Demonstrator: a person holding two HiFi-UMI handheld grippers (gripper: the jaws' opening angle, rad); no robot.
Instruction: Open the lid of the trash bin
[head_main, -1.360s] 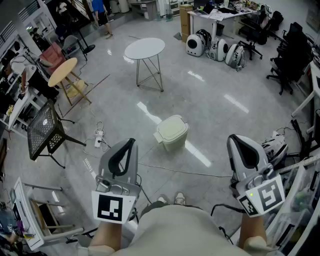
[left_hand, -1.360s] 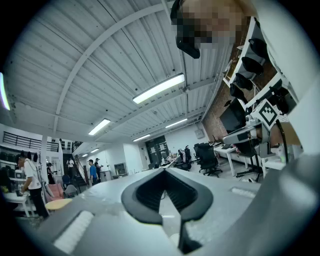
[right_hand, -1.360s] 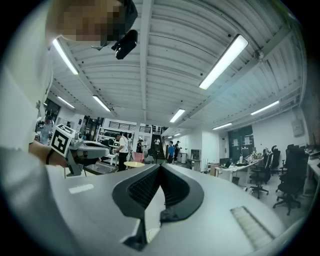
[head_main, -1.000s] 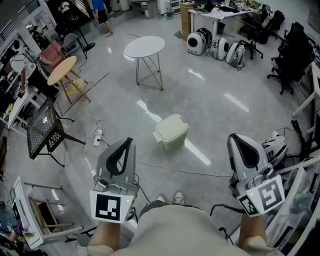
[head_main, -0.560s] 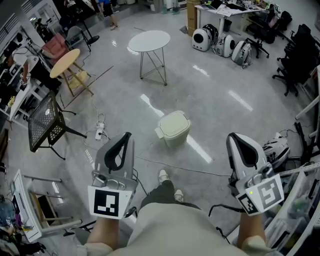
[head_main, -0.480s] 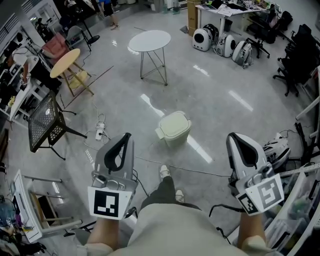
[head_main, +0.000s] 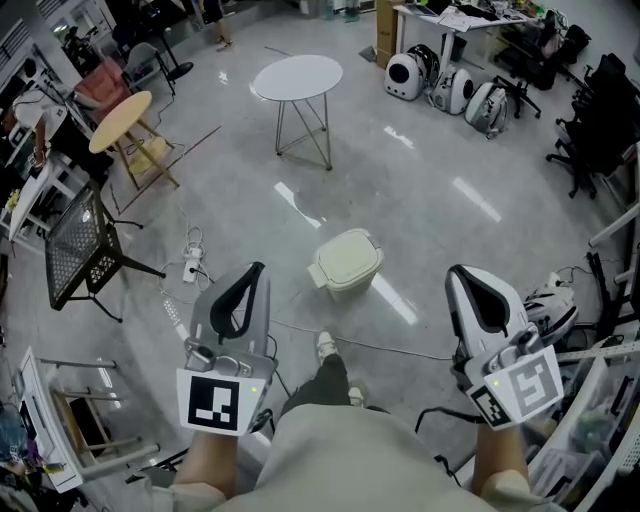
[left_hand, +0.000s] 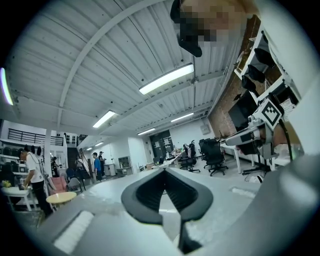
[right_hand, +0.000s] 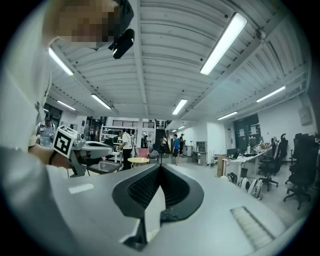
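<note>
In the head view a pale cream trash bin (head_main: 346, 262) stands on the grey floor ahead of me, its lid down. My left gripper (head_main: 257, 269) is held up at the lower left, short of the bin and left of it, jaws shut on nothing. At the lower right my right gripper (head_main: 459, 272) is also shut and empty, to the right of the bin. Neither touches the bin. The left gripper view shows the left gripper (left_hand: 164, 170) against the ceiling and far room; the right gripper view shows the right gripper (right_hand: 160, 166) likewise, and the bin appears in neither.
A cable (head_main: 400, 350) crosses the floor between me and the bin, and a power strip (head_main: 189, 269) lies to the left. Around stand a black mesh chair (head_main: 75, 245), a white round table (head_main: 297, 77) behind the bin, a wooden round table (head_main: 119, 108) and office chairs (head_main: 600, 110).
The person has stepped forward: one leg and shoe now show below the bin. The view has shifted slightly. Both grippers stay raised and shut, and the lid has not moved.
</note>
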